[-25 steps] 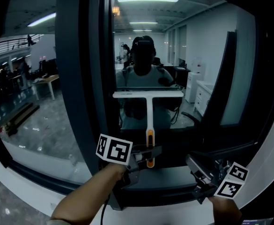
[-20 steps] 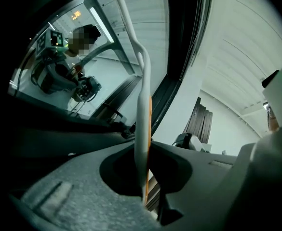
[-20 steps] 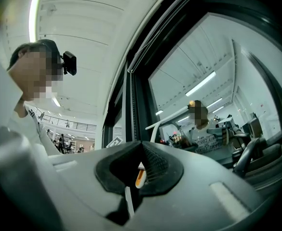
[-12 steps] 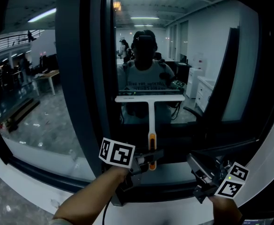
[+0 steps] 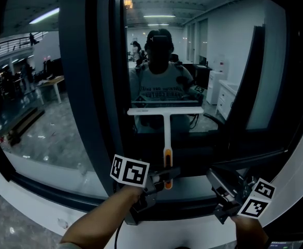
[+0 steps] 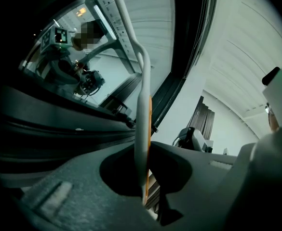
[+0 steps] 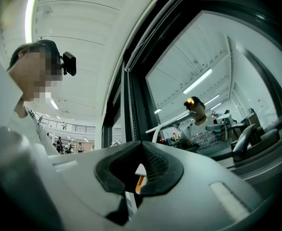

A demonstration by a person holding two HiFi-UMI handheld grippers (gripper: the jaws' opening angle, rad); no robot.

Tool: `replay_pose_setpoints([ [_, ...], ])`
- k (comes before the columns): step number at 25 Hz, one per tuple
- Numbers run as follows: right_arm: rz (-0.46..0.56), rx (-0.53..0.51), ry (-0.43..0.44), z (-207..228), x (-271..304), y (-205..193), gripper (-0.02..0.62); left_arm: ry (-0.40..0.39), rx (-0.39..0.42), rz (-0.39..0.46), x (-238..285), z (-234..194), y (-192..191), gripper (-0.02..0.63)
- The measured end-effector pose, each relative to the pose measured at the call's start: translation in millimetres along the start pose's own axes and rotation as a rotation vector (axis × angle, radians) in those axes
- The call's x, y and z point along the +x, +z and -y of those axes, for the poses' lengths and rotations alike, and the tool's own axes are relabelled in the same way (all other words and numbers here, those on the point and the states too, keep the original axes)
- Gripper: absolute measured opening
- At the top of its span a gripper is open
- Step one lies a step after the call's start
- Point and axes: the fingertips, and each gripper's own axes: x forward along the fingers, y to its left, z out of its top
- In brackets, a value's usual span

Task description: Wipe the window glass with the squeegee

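While the left gripper [image 5: 163, 178] clamps the orange-marked lower handle of the squeegee [image 5: 166, 123], its white blade sits level against the window glass [image 5: 224, 66]. The tool looks light and stiff, so it is probably best gripped low on the handle. The right gripper [image 5: 218, 185] hangs closed on nothing.

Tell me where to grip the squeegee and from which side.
Grip the squeegee low on its handle, at the orange section, coming from below on the room side. It stands upright with the wide blade on top against the glass, leaving the bottom end free. The left tongs hold it there.
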Motion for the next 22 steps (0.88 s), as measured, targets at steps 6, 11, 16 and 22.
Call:
replay_pose_setpoints([
  [6, -0.008, 0.008, -0.001, 0.2, -2.5, -4.2, 0.006, -0.005, -0.026, 0.001, 2.9, -3.7, -12.9, 0.026],
  [11, -0.01, 0.022, -0.001, -1.0, -4.6, -9.3, 0.006, -0.01, -0.041, 0.003, 2.6, -7.5, -21.9, 0.026],
  [16, -0.01, 0.036, 0.001, -1.1, -4.4, -13.2, 0.006, -0.01, -0.064, 0.001, 3.3, -12.7, -32.9, 0.026],
  [22, -0.005, 0.05, -0.002, 0.5, -7.6, -15.9, 0.006, -0.008, -0.097, -0.002, 3.7, -18.5, -50.6, 0.026],
])
